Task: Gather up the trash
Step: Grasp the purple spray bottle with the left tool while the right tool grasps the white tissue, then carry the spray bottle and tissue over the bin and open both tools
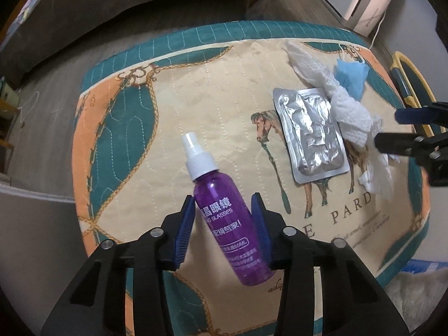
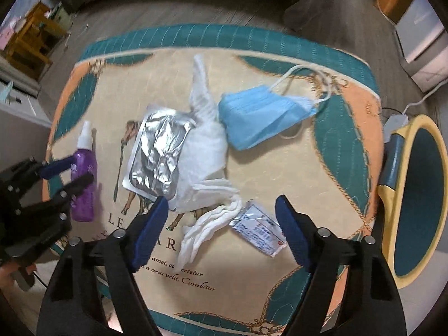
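Note:
A purple spray bottle with a white cap lies on the quilted horse-print cover. My left gripper is shut on the bottle's body, a blue pad touching each side. To the right lie a silver foil blister pack, crumpled white tissue and a blue face mask. My right gripper points down, open, straddling the tissue's tail and a small printed sachet without touching them.
A yellow-rimmed teal bin stands just off the cover's right edge. A white appliance with a cable sits on the floor at the back right. A grey sofa runs along the back.

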`<state>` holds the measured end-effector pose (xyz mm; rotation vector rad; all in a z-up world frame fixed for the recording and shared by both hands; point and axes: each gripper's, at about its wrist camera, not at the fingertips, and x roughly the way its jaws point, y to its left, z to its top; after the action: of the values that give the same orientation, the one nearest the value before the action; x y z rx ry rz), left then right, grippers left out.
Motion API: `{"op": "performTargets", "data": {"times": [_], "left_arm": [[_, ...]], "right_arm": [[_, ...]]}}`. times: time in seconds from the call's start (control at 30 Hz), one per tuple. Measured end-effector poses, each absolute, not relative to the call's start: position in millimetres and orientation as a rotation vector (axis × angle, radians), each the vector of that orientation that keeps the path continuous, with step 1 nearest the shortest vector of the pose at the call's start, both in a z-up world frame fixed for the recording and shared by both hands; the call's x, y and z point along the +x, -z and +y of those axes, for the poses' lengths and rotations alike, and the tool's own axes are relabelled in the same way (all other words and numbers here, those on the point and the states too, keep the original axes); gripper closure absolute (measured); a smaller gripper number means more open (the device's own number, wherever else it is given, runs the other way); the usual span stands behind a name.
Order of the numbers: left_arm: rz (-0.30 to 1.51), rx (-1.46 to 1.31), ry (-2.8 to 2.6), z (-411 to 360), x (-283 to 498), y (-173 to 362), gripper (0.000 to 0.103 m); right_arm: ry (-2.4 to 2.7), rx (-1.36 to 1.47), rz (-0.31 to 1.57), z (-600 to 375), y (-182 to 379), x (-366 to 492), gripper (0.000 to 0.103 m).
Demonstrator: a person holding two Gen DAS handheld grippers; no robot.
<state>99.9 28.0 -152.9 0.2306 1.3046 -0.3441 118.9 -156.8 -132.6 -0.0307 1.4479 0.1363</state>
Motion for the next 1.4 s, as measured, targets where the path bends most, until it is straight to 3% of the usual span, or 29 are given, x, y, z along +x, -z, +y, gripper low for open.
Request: {"op": "performTargets", "data": {"times": [0.07,0.13,0.23,0.4,0.7,1.4], "left_arm": [[1.303,0.234,0.349,31.1,100.9,151.7,0.061],[1.300,0.244,0.355,31.3,102.1,151.4,0.061],[1.299,0.249,0.361,32.3,100.9,151.8,0.062],[1.288,0.241,0.356,35.3,97.1,146.2,0.066],[1.235,0.254,0.370,29.8,91.2,130.3,0.067],[0.883,0.312,0.436,2.8,86.5,30.9,0.070]], "right_arm": [[-0.144,-0.065,1.469,-150.5,138.7,119.2,0.045],[-0.158,-0.072,1.501,-147.4,145.3,118.9,0.075],[-0.154,-0.053,1.495,-148.8,141.6,118.5,0.095],[-0.168,0.015,1.438,-157.1,120.9,116.9,0.101],[-0.139,0.000,1.399,-164.1,109.8,110.7,0.101],[-0.062,0.130,1.091,-212.2,15.1,111.5,0.101]]}}
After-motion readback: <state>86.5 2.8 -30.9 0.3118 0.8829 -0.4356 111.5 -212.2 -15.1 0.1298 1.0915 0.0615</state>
